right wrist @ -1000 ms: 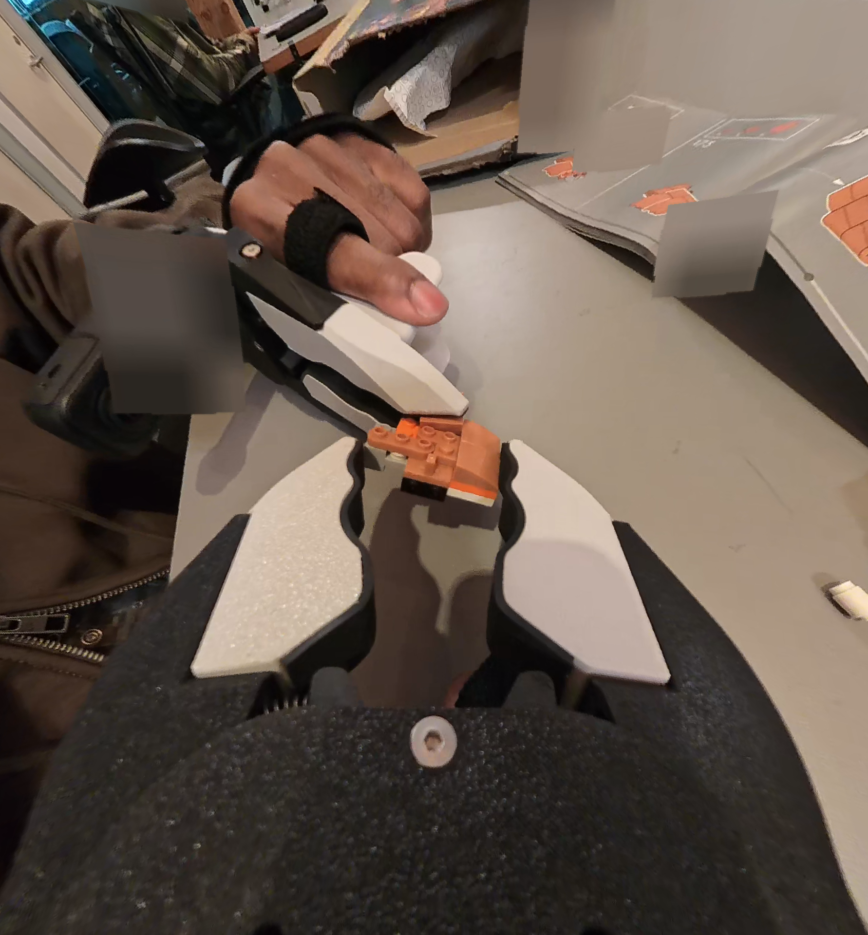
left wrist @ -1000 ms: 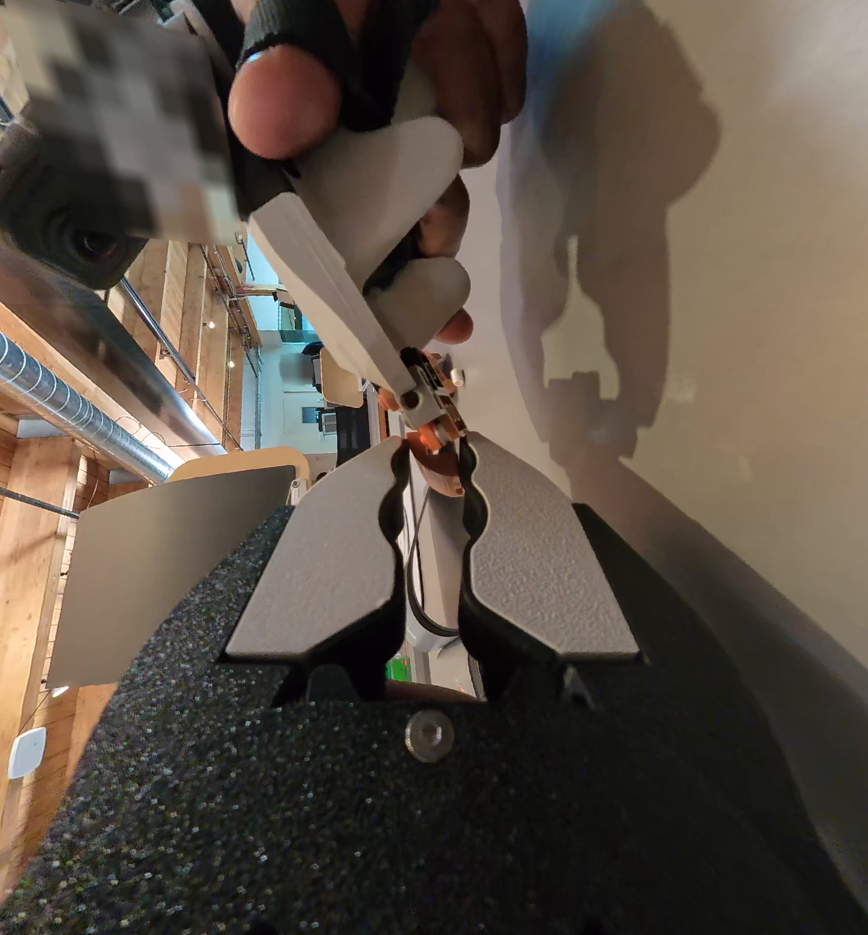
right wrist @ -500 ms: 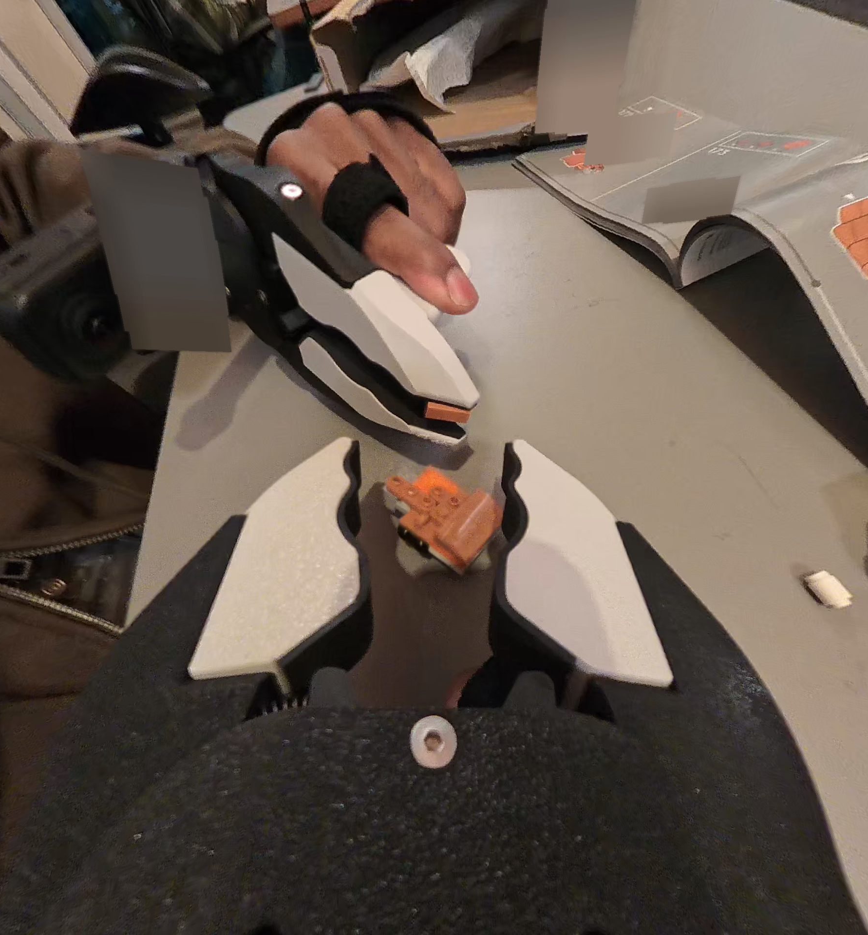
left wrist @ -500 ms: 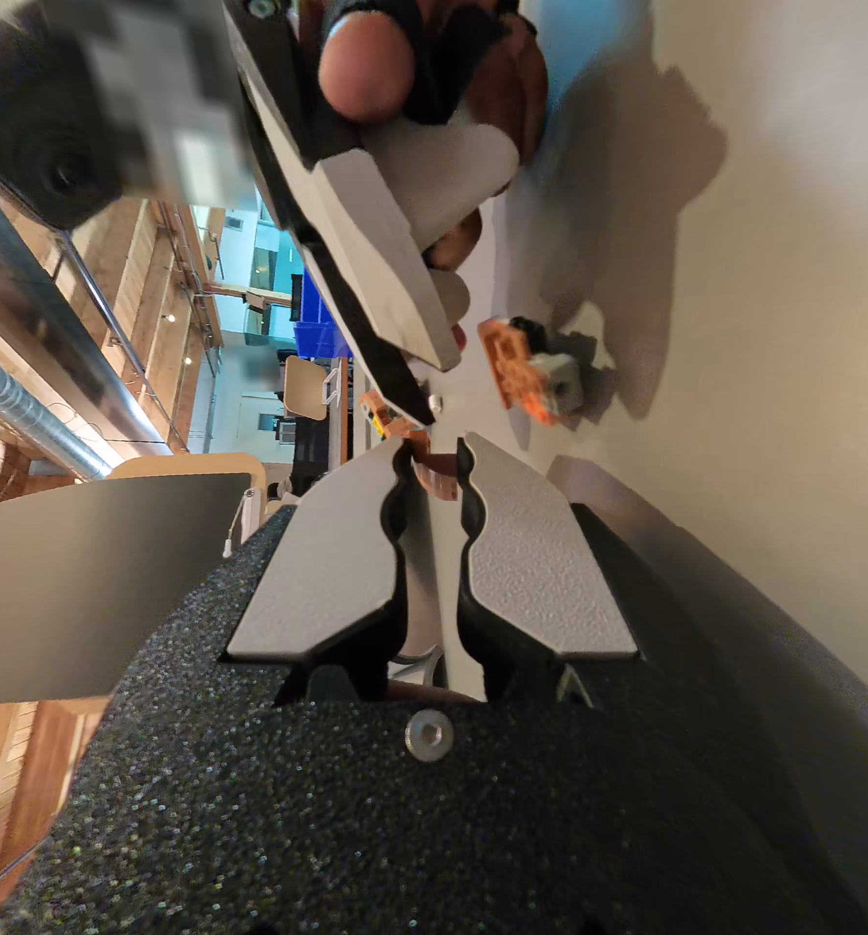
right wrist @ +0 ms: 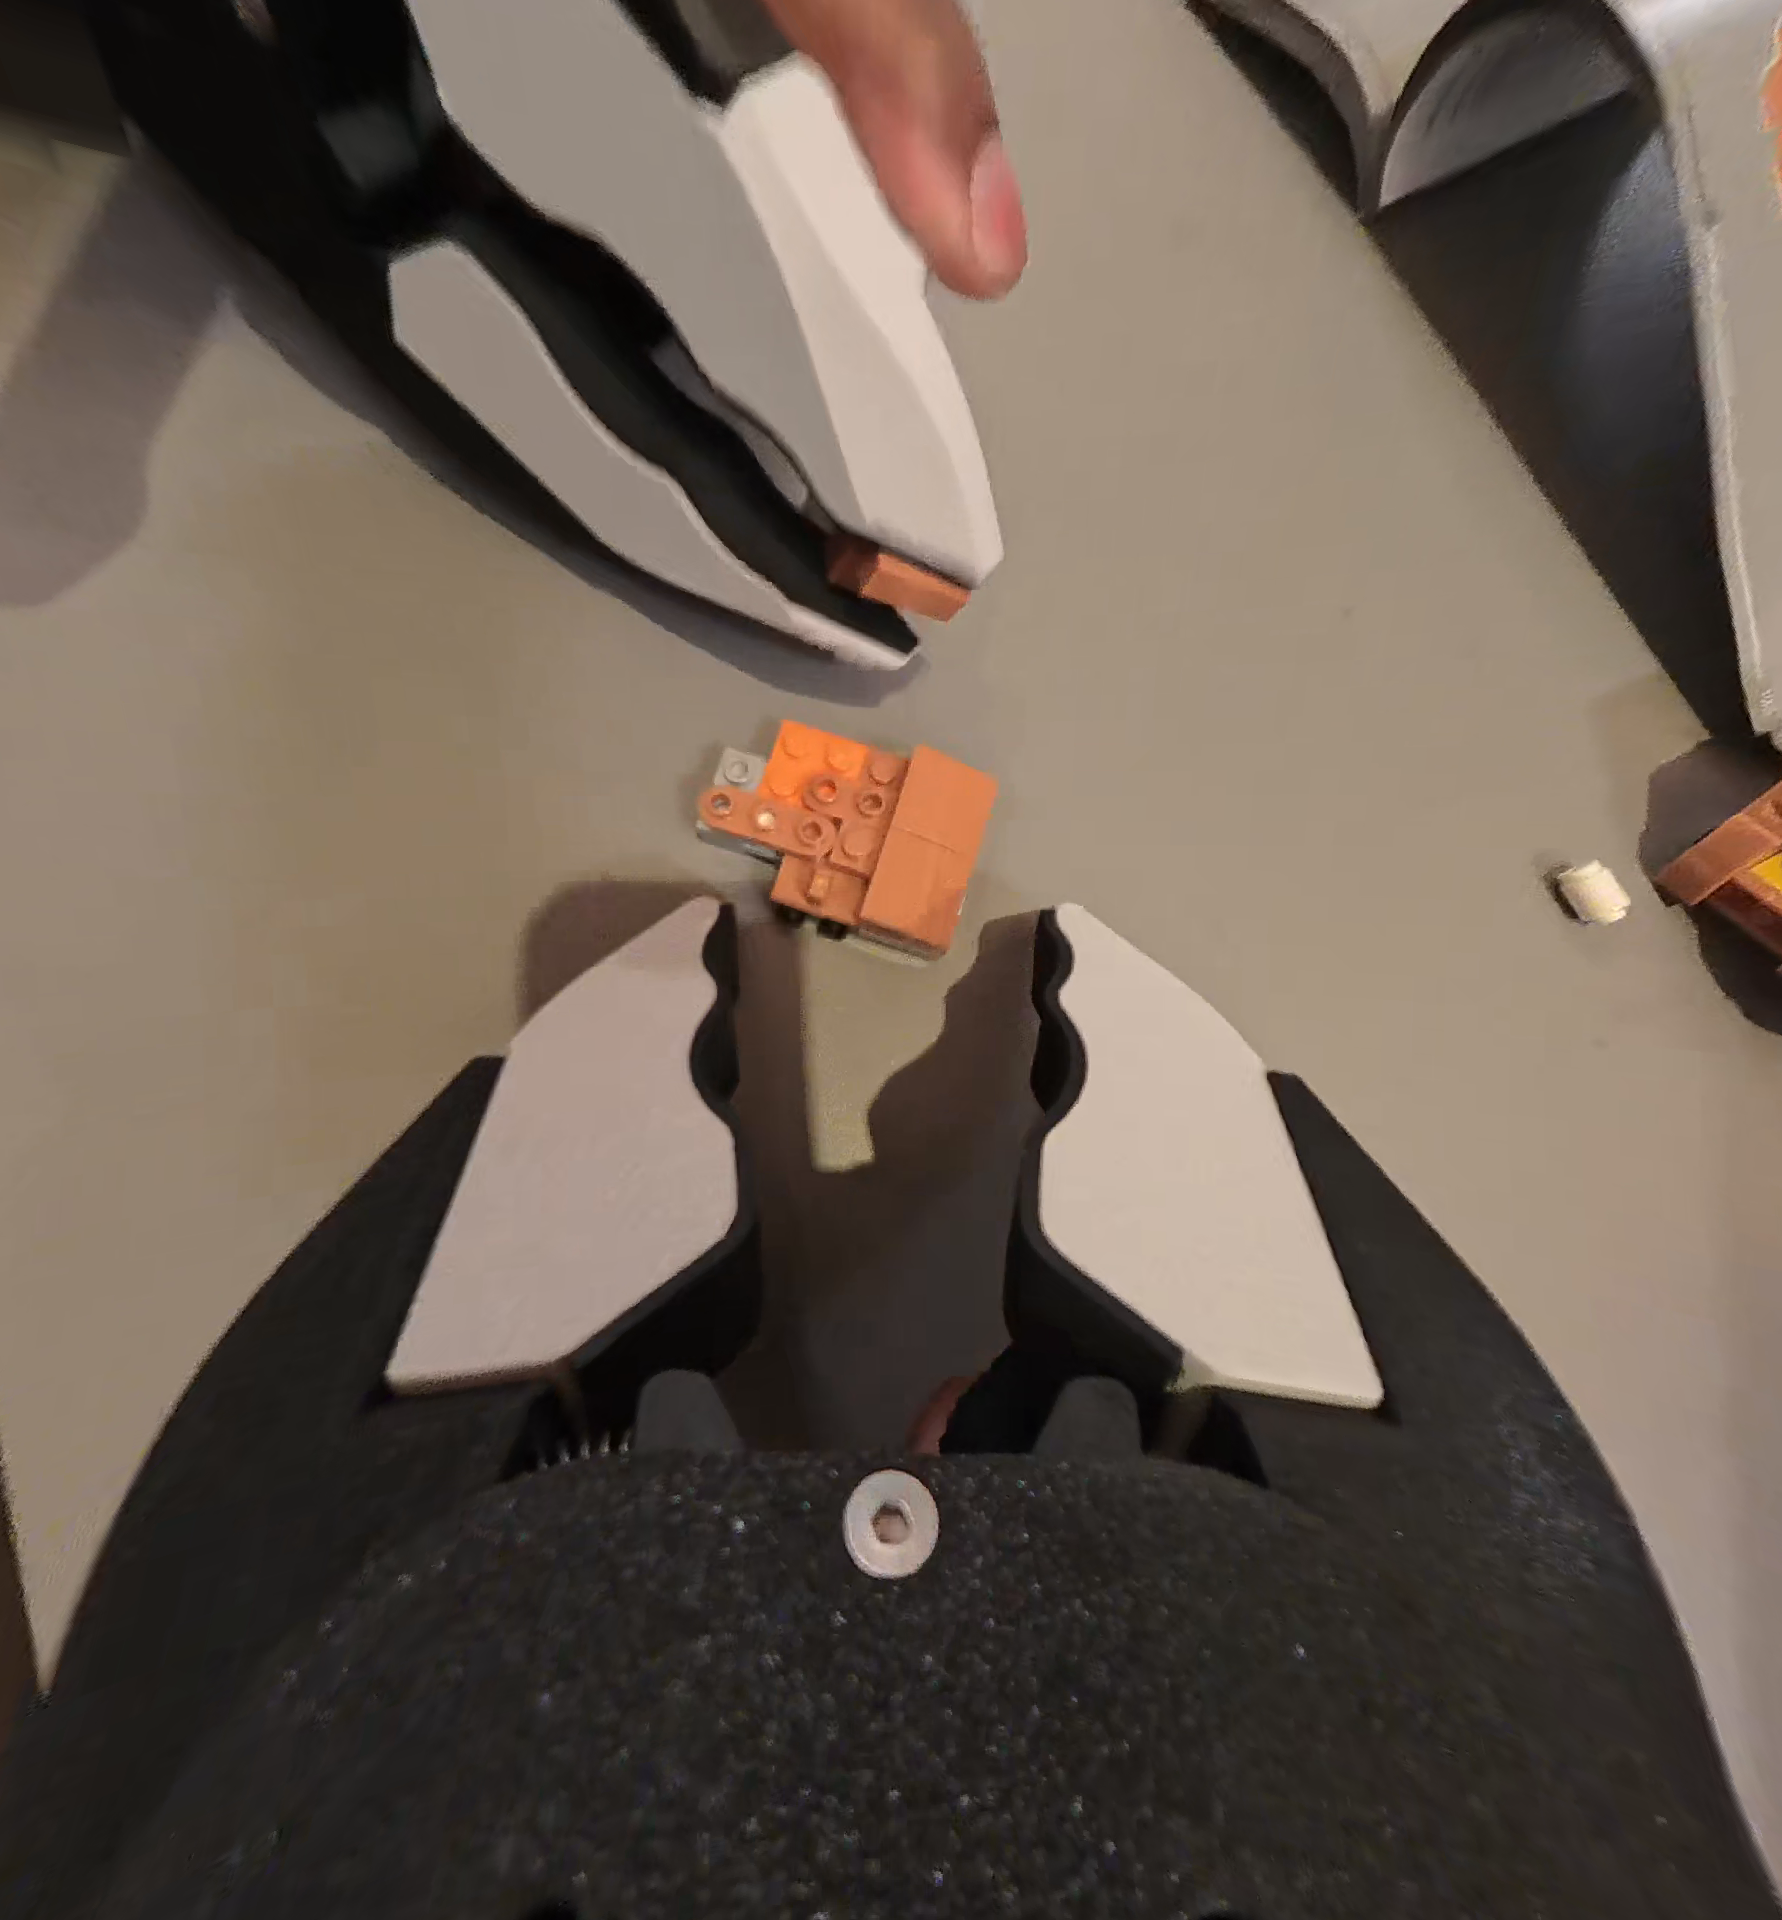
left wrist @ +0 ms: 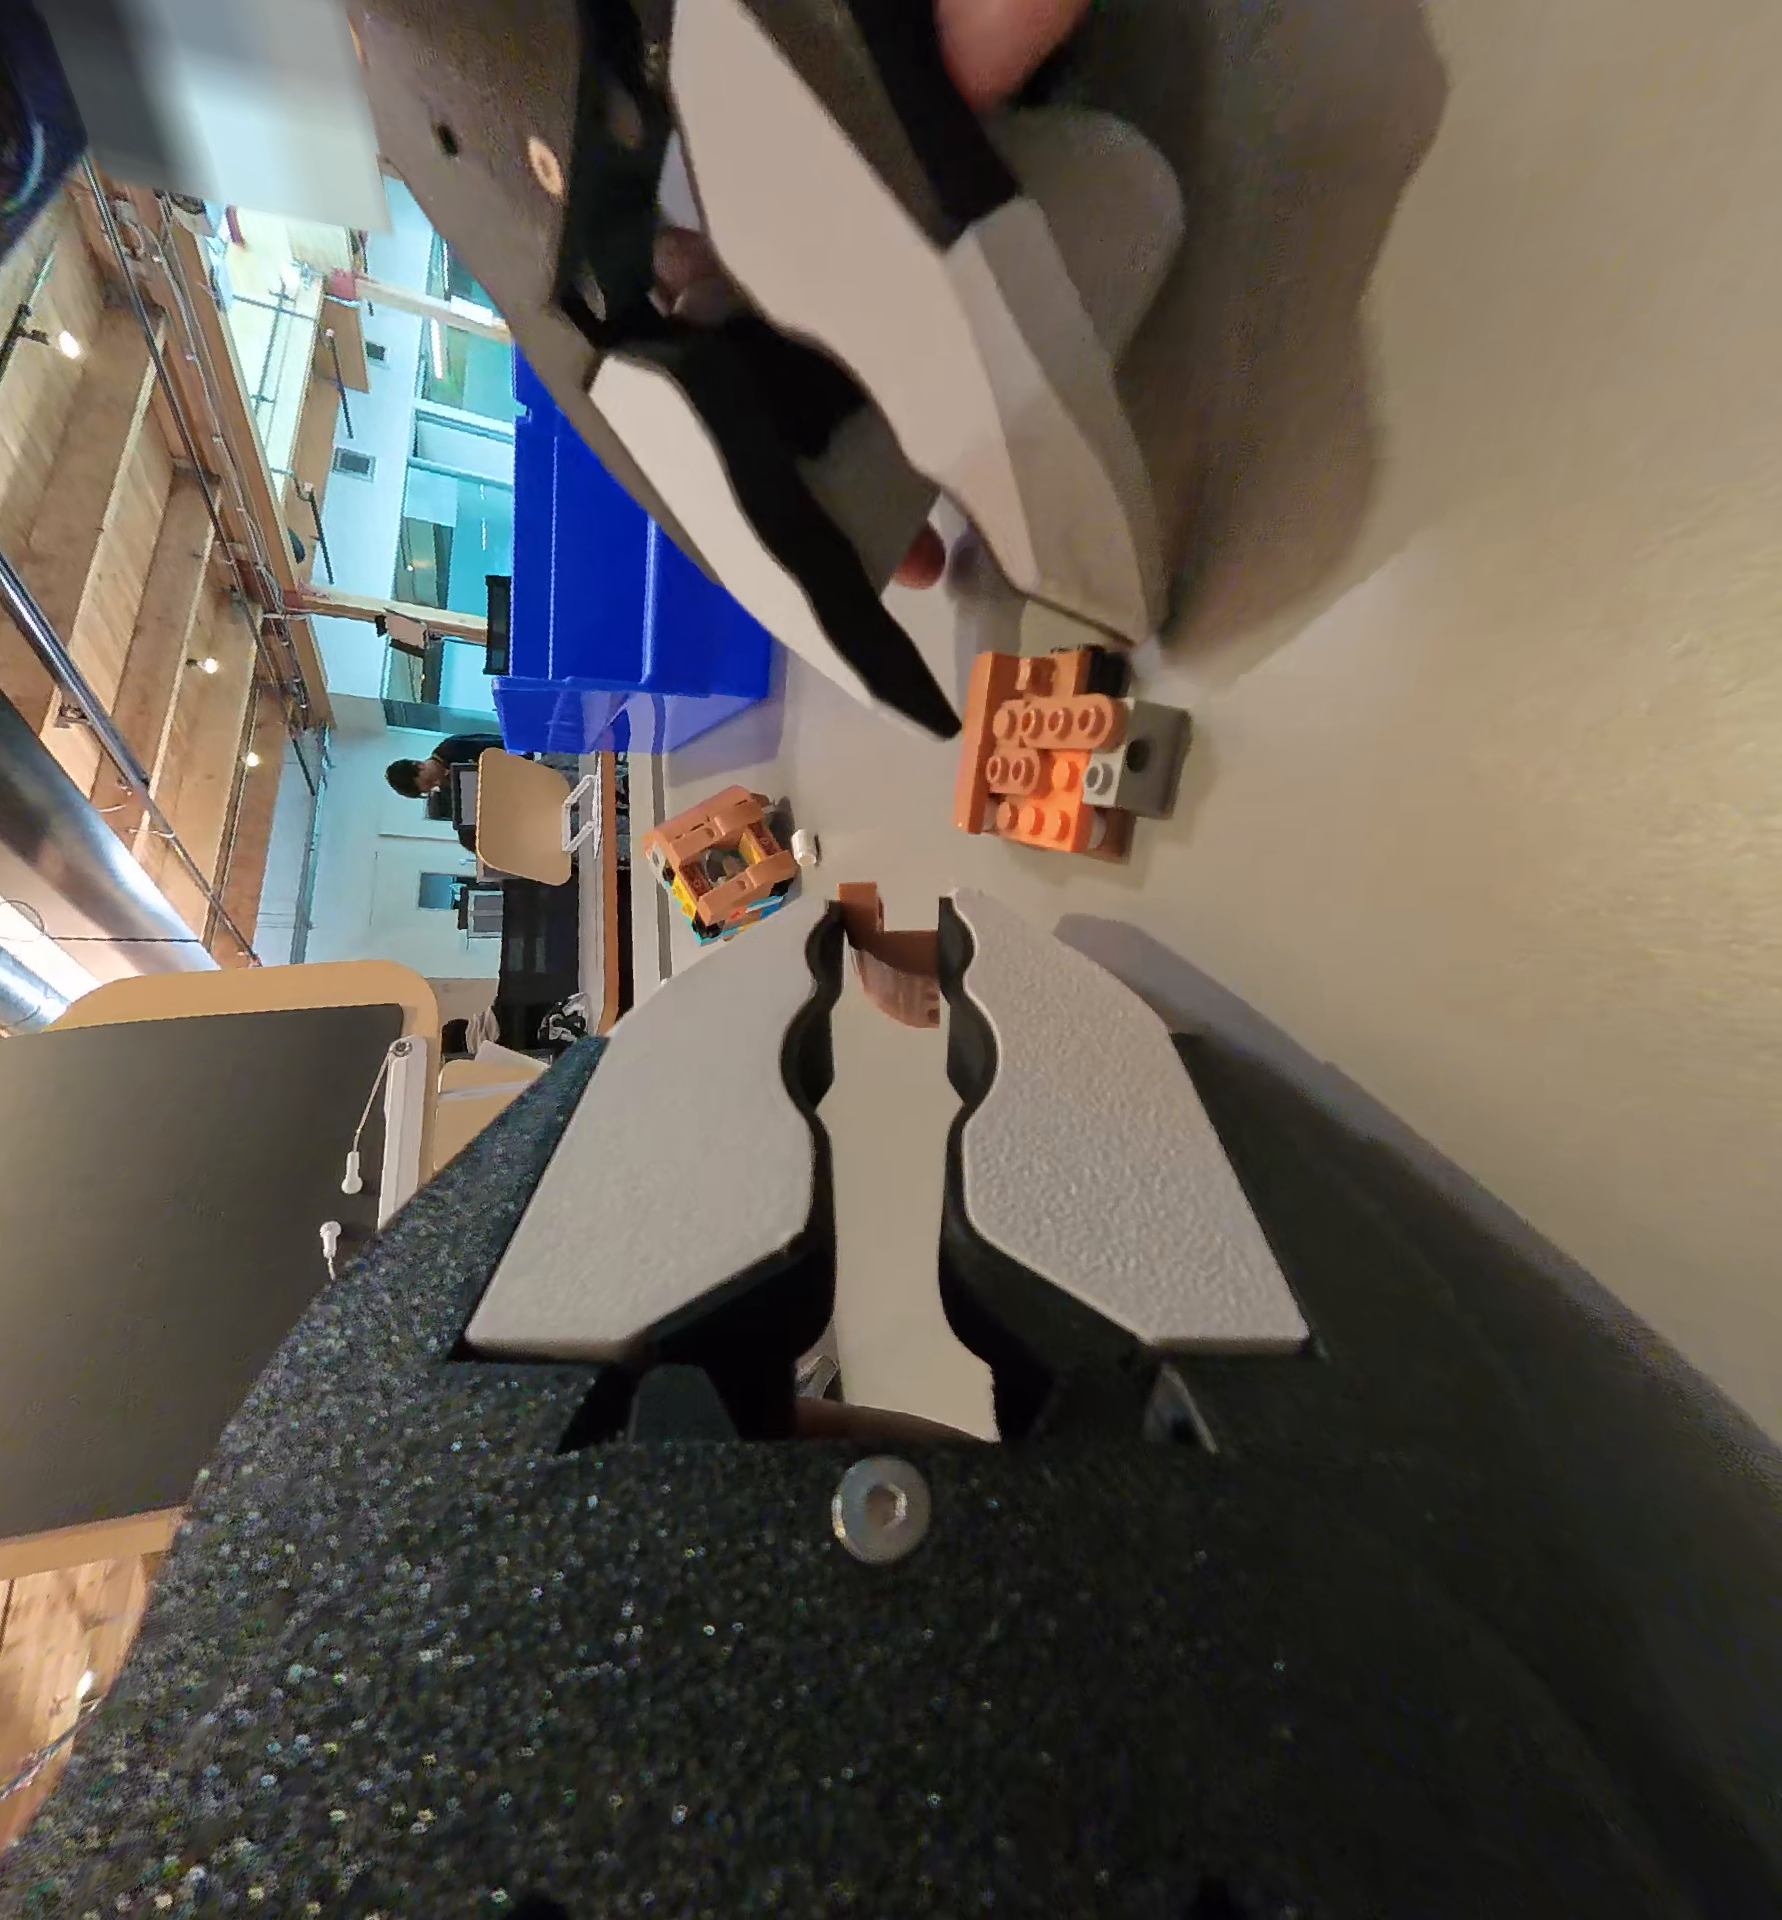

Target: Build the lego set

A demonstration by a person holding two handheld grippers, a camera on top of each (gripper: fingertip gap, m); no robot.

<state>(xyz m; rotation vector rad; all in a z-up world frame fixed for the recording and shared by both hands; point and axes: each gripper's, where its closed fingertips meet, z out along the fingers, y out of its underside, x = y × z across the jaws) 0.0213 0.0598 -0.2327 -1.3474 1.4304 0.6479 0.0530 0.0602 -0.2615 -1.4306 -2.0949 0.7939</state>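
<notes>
Pincered between the left gripper's point(left wrist: 892, 935) nearly closed fingers, a small reddish-brown plastic brick point(left wrist: 892, 971) hangs near the orange-and-brown studded lego sub-assembly point(right wrist: 851, 836) on the grey table point(right wrist: 1282, 644), probably for attaching, while the right gripper point(right wrist: 882, 925) gapes empty just beside it

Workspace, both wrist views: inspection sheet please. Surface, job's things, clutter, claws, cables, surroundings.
Surface: grey table, matte.
Job's things: orange brick assembly lying on the table, touched by neither claw; small brown piece; booklet open at top right.
Clutter: small white piece beside a brown and yellow build.
Claws: left claw shut on the small brown piece; right claw open, empty, just short of the assembly.
Cables: nothing seen.
Surroundings: blue bin, chair.
</notes>
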